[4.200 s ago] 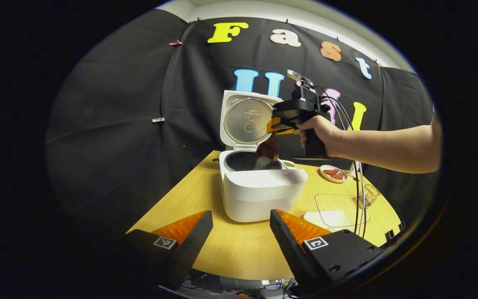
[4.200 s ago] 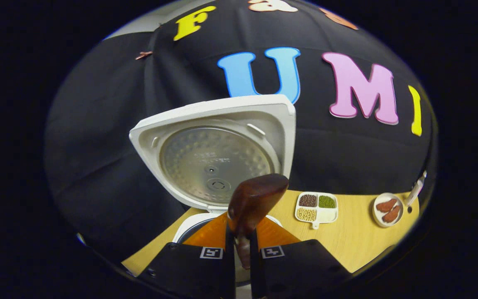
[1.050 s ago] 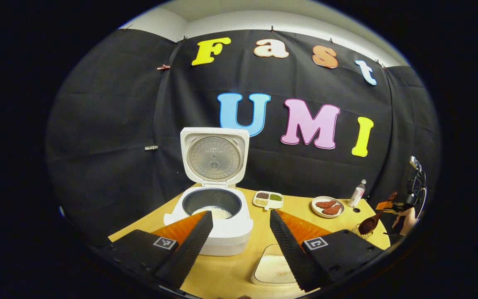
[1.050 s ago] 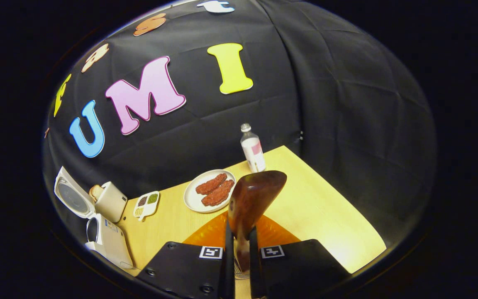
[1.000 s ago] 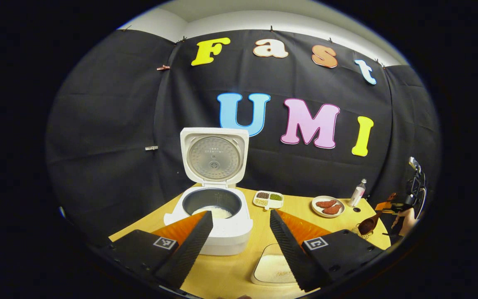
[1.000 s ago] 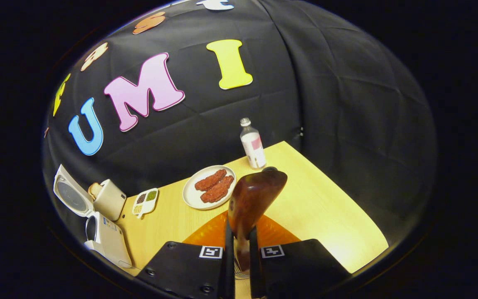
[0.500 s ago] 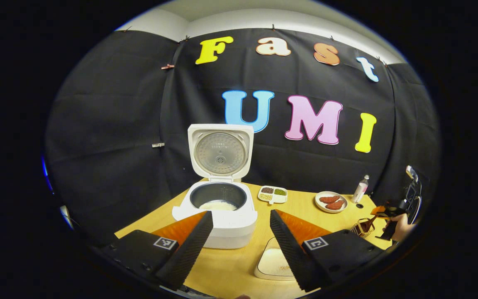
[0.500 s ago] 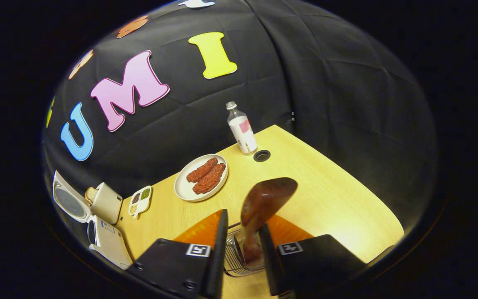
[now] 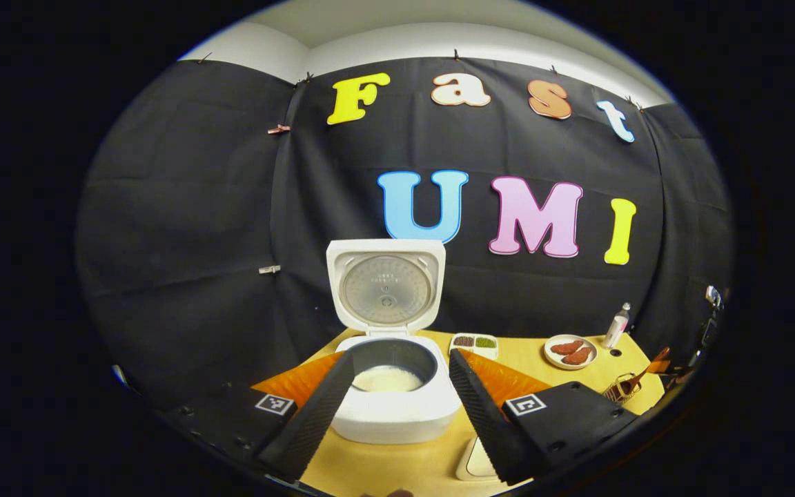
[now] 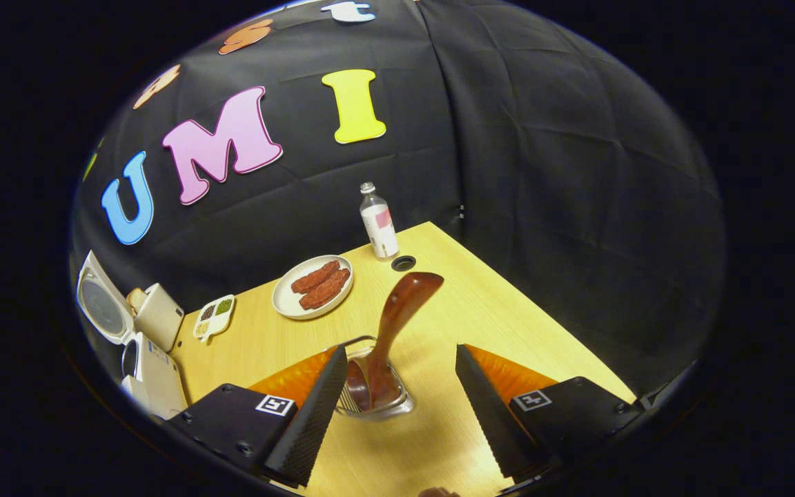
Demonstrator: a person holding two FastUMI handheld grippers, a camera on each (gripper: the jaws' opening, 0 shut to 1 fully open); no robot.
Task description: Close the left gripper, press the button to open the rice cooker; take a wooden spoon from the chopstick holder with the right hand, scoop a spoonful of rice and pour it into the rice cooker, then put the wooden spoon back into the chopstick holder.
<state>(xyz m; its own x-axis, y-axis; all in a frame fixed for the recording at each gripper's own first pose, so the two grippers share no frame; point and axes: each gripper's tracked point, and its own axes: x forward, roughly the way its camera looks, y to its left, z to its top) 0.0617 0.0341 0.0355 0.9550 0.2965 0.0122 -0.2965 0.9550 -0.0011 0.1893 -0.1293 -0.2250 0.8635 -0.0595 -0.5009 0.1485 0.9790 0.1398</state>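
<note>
Dark brown wooden spoon (image 10: pixel 397 324) stands tilted in the wire-mesh chopstick holder (image 10: pixel 373 393); right gripper (image 10: pixel 397 407) spread apart, apparently clear of it; left gripper (image 9: pixel 397 407) also apart before the open white rice cooker (image 9: pixel 397 407).

Staged demo booth: black cloth wall (image 9: pixel 183 207), wooden table (image 10: pixel 508 324).
</note>
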